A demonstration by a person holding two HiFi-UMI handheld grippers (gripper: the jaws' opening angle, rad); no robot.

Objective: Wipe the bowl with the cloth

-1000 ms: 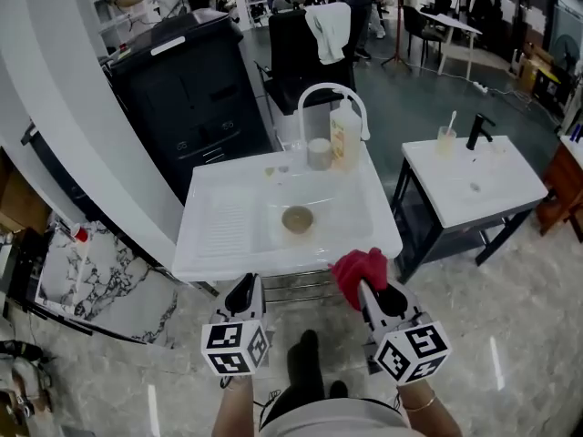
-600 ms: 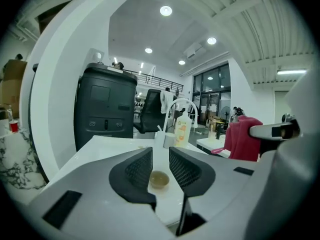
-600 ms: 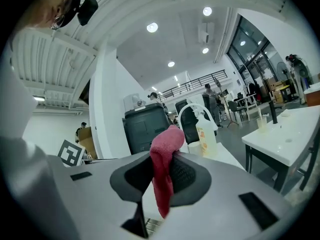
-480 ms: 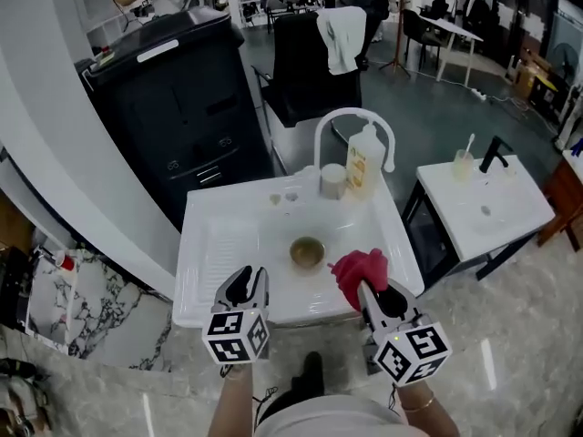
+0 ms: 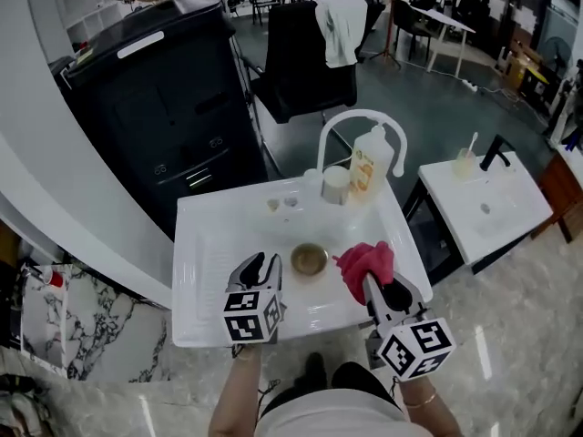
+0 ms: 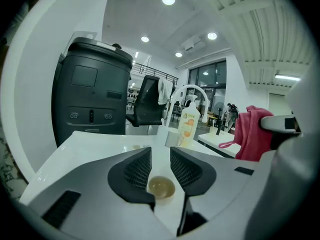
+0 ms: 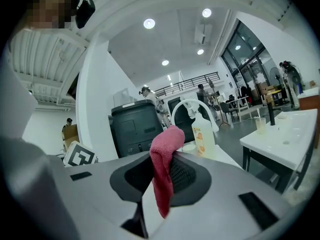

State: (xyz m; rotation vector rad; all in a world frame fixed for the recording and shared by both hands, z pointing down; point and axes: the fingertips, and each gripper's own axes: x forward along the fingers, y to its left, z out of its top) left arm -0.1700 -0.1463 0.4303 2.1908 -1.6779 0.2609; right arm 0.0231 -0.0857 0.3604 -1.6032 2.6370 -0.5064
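A small brownish bowl (image 5: 310,259) sits in the basin of the white sink (image 5: 209,244). My left gripper (image 5: 260,267) hovers just left of the bowl, open; its jaws have just been opening and nothing is between them. In the left gripper view the bowl (image 6: 161,187) lies ahead, seen through the gap of that gripper (image 6: 161,166). My right gripper (image 5: 375,285) is to the right of the bowl, shut on a red cloth (image 5: 366,262). From that gripper (image 7: 161,164) the cloth (image 7: 165,144) sticks up and hangs down in a fold.
A curved white faucet (image 5: 360,121), a soap bottle (image 5: 372,173) and a cup (image 5: 335,185) stand at the sink's back edge. A black cabinet (image 5: 155,98) is behind on the left. A second small washbasin (image 5: 483,203) stands to the right.
Both grippers have moved forward from in front of the sink to over it, beside the bowl. The left jaws went from shut to open. The cloth stayed in the right gripper.
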